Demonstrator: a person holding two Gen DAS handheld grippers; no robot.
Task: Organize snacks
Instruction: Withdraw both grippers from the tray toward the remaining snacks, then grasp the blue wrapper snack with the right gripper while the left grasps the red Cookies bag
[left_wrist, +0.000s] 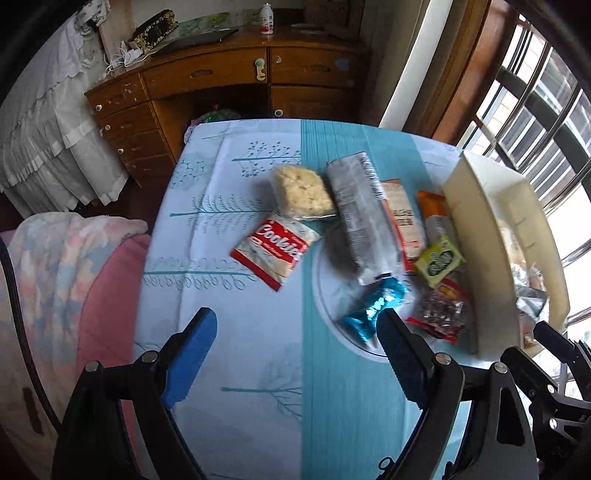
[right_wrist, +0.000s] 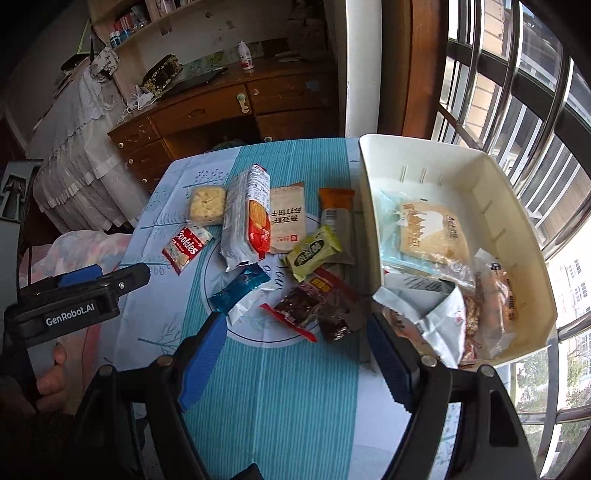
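left gripper (left_wrist: 295, 328): jaws wide apart, nothing between them, hovering over the near part of the table (left_wrist: 258, 406).
right gripper (right_wrist: 295, 336): jaws apart too, empty, sitting at the near end of the snack pile beside the bin's left wall.
bin (right_wrist: 524, 221): cream, at the table's right edge by the window; already holds several packets.
loose snacks: clustered mid-table just left of the bin.
likely next pick: blue foil packet (left_wrist: 373, 306), nearest loose item to both tools.
bearing from left: just ahead, touching or nearly touching its right finger, so off-centre to the right of the gap.
bearing from right: ahead and left in the right wrist view (right_wrist: 240, 288), just past its left finger.
long axis: diagonal, near-left to far-right.
nearer arm: my read is left; it needs a small shift right and a wrist turn to close across the short side.
cookies pack (left_wrist: 273, 251): farther off, toward the table's left edge.
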